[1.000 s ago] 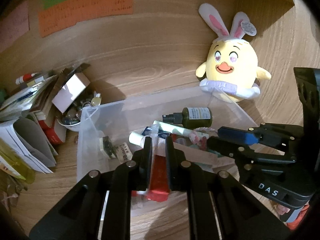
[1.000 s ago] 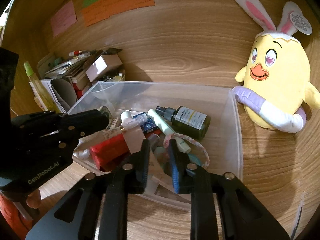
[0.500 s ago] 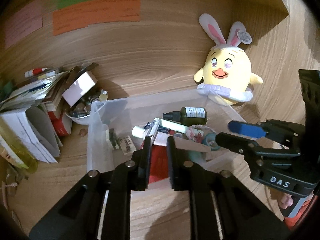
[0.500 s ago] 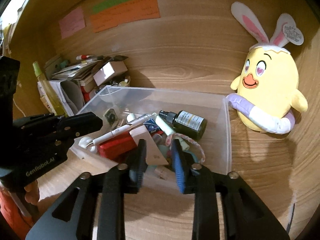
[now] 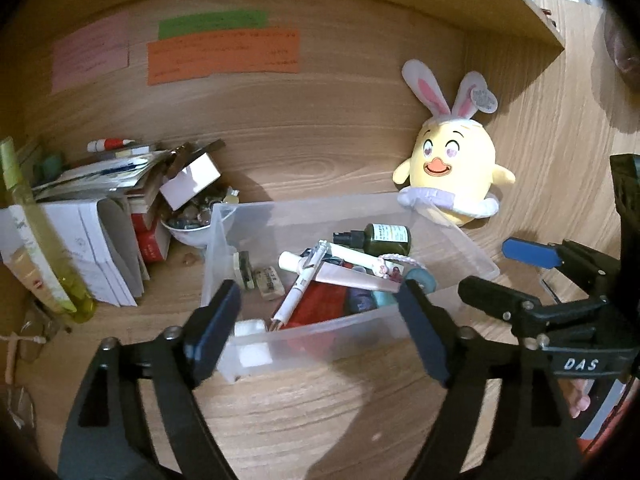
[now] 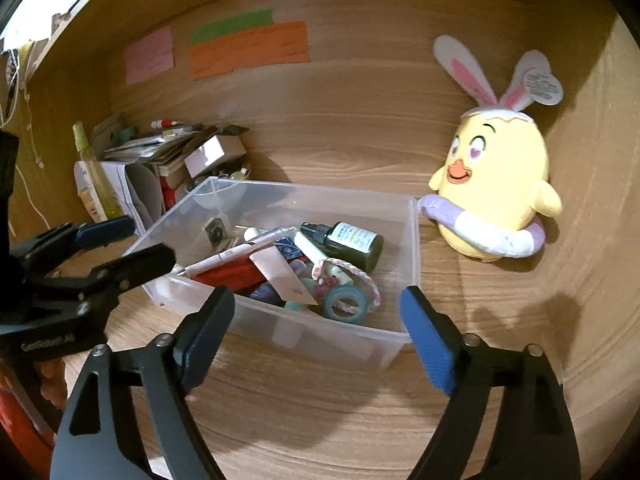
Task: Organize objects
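With your left gripper point(image 5: 316, 316) and right gripper point(image 6: 316, 320) just sprung wide and empty, grip the light, slick, flexing clear plastic bin point(image 6: 412, 240) by its stiff rim.

Clear glossy plastic bin point(image 5: 460, 240), matt wood-grain desk point(image 5: 320, 408), soft plush chick point(image 6: 496, 184)

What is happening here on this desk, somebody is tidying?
A person holds two tools over a wooden desk. The left hand-held gripper and right hand-held gripper have just been opening; nothing is between their jaws. Both face the clear plastic bin, full of small items. A yellow plush chick sits beside it.
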Action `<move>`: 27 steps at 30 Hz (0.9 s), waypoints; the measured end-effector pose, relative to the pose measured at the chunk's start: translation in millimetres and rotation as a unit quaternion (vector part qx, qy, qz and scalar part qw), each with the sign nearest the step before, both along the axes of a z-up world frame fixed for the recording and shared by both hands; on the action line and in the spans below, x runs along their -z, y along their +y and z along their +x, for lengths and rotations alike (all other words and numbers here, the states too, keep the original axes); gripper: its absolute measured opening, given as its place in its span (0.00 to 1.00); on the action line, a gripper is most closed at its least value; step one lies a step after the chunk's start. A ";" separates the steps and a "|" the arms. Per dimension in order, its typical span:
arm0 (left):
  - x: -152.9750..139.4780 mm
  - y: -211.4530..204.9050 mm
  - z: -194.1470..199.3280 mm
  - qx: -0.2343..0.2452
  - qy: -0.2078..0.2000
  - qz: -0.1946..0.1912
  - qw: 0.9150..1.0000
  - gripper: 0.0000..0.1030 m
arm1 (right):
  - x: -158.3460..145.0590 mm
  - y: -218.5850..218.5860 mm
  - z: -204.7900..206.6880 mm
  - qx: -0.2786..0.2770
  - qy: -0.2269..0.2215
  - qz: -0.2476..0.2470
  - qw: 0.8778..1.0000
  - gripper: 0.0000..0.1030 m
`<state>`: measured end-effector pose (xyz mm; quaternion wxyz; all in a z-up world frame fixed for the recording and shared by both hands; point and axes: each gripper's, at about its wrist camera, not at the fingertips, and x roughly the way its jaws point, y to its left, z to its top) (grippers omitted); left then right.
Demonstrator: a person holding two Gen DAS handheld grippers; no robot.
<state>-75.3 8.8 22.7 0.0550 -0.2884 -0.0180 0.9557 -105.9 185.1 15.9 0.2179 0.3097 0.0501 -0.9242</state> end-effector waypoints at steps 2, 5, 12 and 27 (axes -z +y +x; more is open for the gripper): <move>0.5 0.2 4.0 -0.003 0.003 0.000 1.000 0.88 | -1.0 3.0 1.0 0.004 -0.001 -0.003 1.000 0.81; 2.8 0.9 10.4 -0.011 0.008 -0.005 1.000 0.93 | 0.0 5.6 4.0 0.006 -0.003 -0.007 1.000 0.85; 11.3 0.1 16.7 -0.016 -0.003 0.001 1.000 0.93 | 4.5 5.9 14.7 0.006 -0.003 -0.001 1.000 0.87; 12.7 -4.6 23.3 -0.018 -0.001 0.008 1.000 0.94 | 6.6 5.1 25.7 0.007 -0.004 0.003 1.000 0.87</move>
